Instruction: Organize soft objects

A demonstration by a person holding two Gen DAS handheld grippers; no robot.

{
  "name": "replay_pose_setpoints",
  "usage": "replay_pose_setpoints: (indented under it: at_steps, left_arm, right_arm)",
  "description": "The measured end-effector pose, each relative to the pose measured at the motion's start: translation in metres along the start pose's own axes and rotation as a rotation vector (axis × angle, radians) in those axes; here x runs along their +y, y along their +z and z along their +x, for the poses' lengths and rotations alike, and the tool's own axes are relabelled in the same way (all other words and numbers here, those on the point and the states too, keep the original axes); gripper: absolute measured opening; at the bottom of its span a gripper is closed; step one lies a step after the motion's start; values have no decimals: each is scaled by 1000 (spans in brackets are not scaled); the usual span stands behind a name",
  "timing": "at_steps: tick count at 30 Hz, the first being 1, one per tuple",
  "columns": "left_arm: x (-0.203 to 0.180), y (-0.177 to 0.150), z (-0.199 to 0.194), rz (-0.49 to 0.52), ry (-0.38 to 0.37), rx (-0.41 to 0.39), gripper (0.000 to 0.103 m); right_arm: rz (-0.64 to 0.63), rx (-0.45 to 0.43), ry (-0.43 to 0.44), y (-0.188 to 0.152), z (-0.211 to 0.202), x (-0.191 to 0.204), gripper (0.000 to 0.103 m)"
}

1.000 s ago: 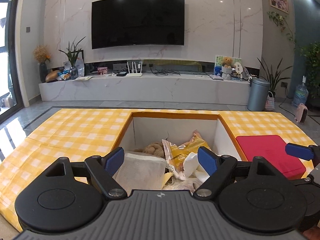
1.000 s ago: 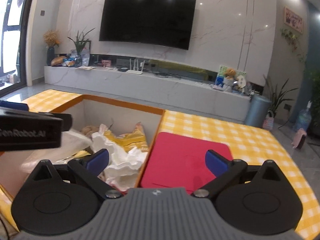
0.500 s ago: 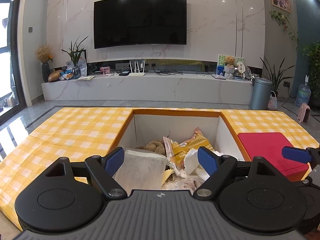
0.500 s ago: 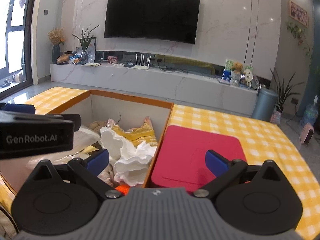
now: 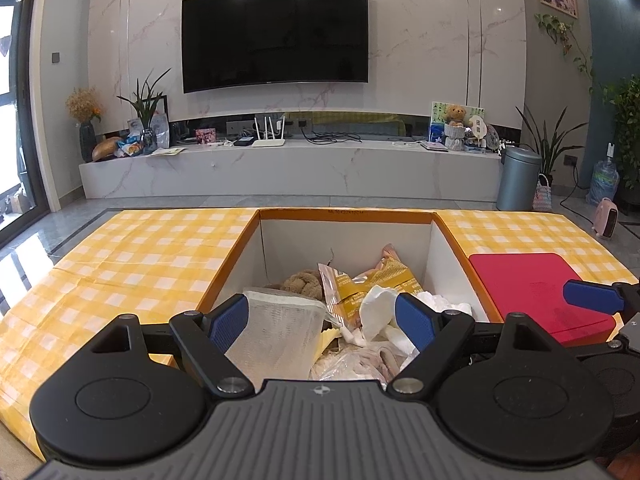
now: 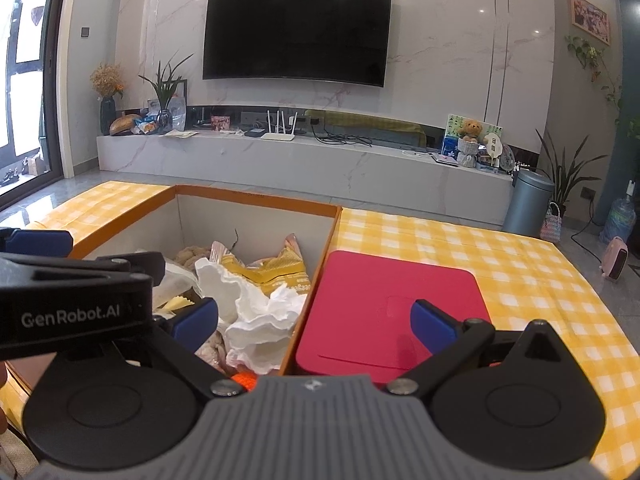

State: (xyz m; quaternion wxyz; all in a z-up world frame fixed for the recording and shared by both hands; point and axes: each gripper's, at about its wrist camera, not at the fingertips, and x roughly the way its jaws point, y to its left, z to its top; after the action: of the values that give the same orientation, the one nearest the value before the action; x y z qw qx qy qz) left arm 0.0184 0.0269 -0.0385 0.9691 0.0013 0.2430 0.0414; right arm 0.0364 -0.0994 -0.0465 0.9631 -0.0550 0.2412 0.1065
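An open box (image 5: 347, 215) with an orange rim and white walls sits in the yellow checked cloth (image 5: 152, 248). Inside lie a white mesh pouch (image 5: 276, 328), a brown plush (image 5: 302, 282), yellow snack bags (image 5: 376, 284) and crumpled white paper (image 6: 256, 320). My left gripper (image 5: 322, 320) hovers open above the box's near end, holding nothing. My right gripper (image 6: 314, 322) is open too, straddling the box's right wall (image 6: 316, 276) and a red mat (image 6: 396, 304). The left gripper's body (image 6: 76, 304) shows at the right wrist view's left edge.
The red mat (image 5: 532, 288) lies on the cloth right of the box. Beyond are a marble TV bench (image 5: 288, 172), a wall TV (image 5: 276, 36), a grey bin (image 5: 518, 178), plants, and a small pink heater (image 5: 606, 224) on the floor.
Both grippers have drawn back and risen slightly, so more of the box and room shows. Both stay open; the things in the box lie as before.
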Motion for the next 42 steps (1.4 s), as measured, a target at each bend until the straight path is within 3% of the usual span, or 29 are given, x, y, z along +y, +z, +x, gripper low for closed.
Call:
replay_pose_setpoints:
  at_steps: [42]
  left_arm:
    - [-4,-5,6,13,9,35,97]
  right_arm:
    - [1,28,-46,-6,6,0,100]
